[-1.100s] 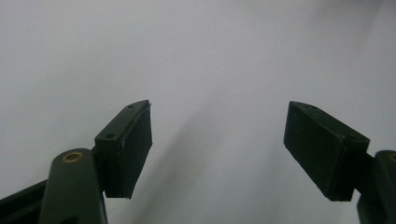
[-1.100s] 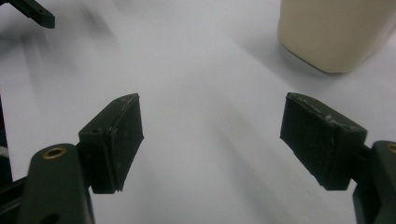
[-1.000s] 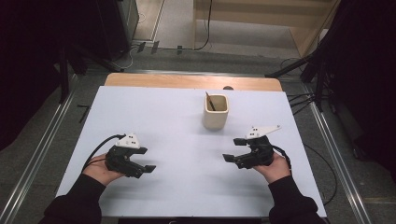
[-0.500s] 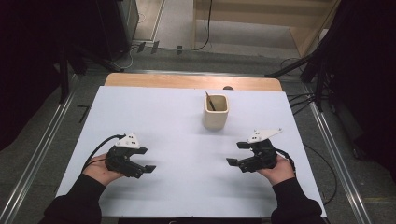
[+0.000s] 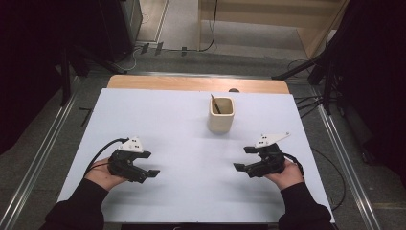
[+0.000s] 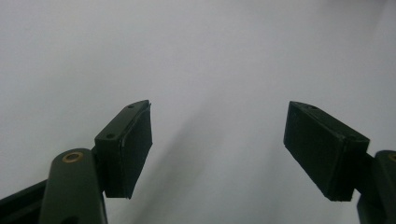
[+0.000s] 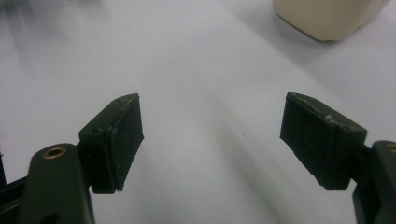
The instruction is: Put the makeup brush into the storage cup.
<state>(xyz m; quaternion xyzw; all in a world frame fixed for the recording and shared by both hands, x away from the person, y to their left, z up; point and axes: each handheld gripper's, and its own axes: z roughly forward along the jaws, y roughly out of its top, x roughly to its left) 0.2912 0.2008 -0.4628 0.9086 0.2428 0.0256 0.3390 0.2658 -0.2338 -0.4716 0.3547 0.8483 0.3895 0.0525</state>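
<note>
Cream ceramic, or something that looks like it, makes up the squarish cup (image 5: pixel 221 115) standing at about one o'clock on the white table (image 5: pixel 182 120), well apart from both tools; a thin brown stick (image 5: pixel 215 103) leans inside it, its tip against the rim. The left gripper (image 5: pixel 149 174) rests low at eight o'clock, held in a hand, and the left gripper view looks along it with its jaws spread wide over bare matte tabletop, nothing between them. The right gripper (image 5: pixel 245 159) sits at four o'clock, its jaws likewise wide and empty; the right gripper view catches the rounded lower corner of the cup (image 7: pixel 329 17) up toward one o'clock of that frame. By my reading no grasp has begun: both tools are poised at a ready position and the work, most likely on the cup or the stick in it, is at its very start. The next move would call for the right gripper, the nearer one, to travel toward twelve o'clock and line its flat, rubbery black pads (image 7: pixel 127 140) up with either the cup's smooth wall or the slim stick, which would need a narrow, careful pinch so the cup does not tip.
</note>
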